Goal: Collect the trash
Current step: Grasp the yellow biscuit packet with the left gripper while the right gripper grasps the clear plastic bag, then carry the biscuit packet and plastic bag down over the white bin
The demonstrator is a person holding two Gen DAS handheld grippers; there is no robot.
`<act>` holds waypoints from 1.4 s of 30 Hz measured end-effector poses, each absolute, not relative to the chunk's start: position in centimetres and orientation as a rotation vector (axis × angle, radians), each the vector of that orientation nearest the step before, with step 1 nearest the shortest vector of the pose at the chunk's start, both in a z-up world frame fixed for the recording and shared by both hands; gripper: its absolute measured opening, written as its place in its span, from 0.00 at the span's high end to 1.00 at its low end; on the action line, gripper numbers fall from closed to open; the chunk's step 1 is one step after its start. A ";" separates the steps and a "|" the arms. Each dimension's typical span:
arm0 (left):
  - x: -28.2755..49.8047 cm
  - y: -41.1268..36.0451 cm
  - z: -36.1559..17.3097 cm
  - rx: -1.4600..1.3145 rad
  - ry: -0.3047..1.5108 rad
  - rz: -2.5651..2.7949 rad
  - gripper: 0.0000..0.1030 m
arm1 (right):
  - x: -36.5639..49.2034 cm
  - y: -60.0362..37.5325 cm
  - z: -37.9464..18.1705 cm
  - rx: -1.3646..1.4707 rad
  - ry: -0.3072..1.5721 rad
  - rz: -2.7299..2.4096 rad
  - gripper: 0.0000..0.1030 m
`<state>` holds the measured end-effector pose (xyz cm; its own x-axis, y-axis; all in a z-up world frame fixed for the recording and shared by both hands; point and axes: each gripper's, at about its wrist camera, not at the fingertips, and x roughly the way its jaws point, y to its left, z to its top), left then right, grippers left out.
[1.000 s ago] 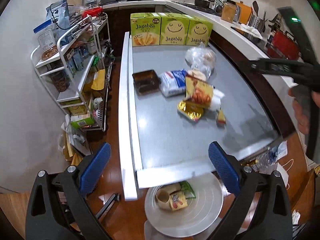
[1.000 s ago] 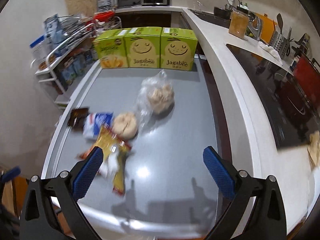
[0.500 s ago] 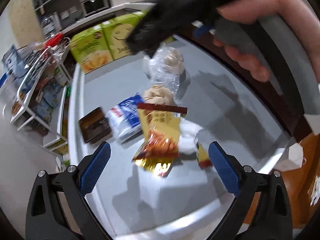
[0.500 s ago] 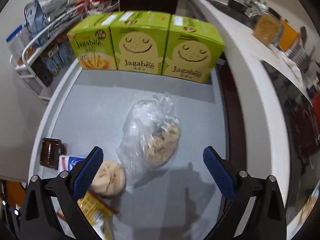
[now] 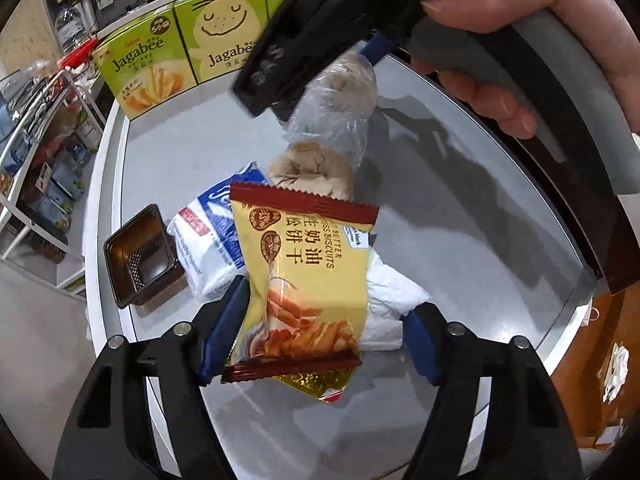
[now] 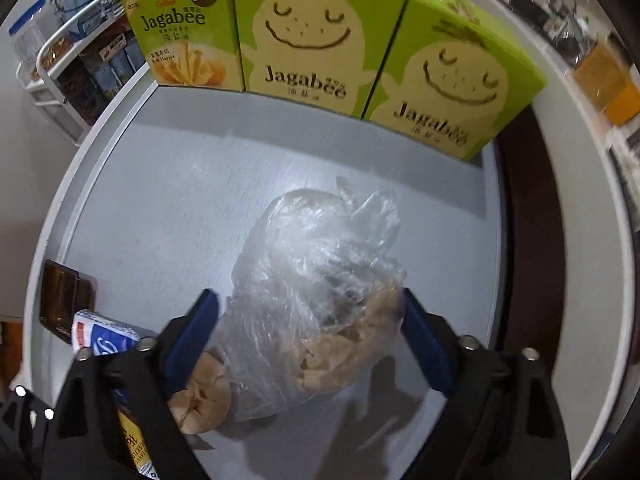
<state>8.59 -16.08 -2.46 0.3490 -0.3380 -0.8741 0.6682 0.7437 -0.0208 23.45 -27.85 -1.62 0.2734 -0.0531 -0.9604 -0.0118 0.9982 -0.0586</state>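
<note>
Left tongs (image 5: 320, 332): spread wide, blue pads either side of the biscuit packet; whether they touch it I cannot tell.
Biscuit packet (image 5: 304, 280): yellow with dark red ends, lying tilted on top of the trash pile near the front of the tabletop (image 5: 460, 220).
Under the packet: a white tissue (image 5: 390, 296) to its right and a gold wrapper (image 5: 316, 386) poking out at its near end.
Blue-white pack (image 5: 212, 240): just left of the biscuit packet, partly under it.
Brown tray (image 5: 142, 256): empty, plastic, at the left edge of the tabletop, just beside the blue-white pack.
Bun (image 5: 312, 168): pale and round, just behind the biscuit packet – touching the clear bag.
Right tongs (image 6: 310, 340): open wide, pads on either side of the clear bag, close to it; contact is unclear.
Clear bag (image 6: 316, 280): crumpled plastic holding beige food, lying mid-tabletop, right of the bun.
Right hand (image 5: 492, 40): seen from the left camera, gripping the grey handle of the right tongs above the bag.
Boxes (image 6: 316, 32): three green Jagabee cartons standing in a row along the far end of the tabletop – well apart from the trash.
Rack (image 5: 36, 152): white wire shelves with groceries, left of the tabletop.
</note>
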 end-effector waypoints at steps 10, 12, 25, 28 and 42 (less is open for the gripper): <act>8.4 -14.6 -1.6 0.297 1.030 -0.712 0.40 | 21.8 -29.0 -0.8 0.071 1.264 0.026 0.53; 8.2 -14.4 -1.3 0.281 1.028 -0.717 0.40 | 21.4 -29.0 -0.6 0.085 1.257 0.027 0.55; 7.9 -12.3 -0.6 0.269 1.022 -0.726 0.40 | 10.5 -28.2 0.7 0.068 1.343 0.016 0.54; 7.6 -11.1 -0.9 0.268 1.035 -0.711 0.40 | 7.8 -25.8 0.1 -0.007 1.339 0.035 0.46; 7.5 -8.8 -1.0 0.210 1.048 -0.671 0.40 | 6.9 -25.3 -2.2 0.068 1.253 0.017 0.05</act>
<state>7.45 -8.78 -1.03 0.3234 -0.4102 -0.8527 0.6029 0.7839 -0.1485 6.91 -25.28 -2.20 0.3128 0.0498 -0.9485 0.0245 0.9979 0.0605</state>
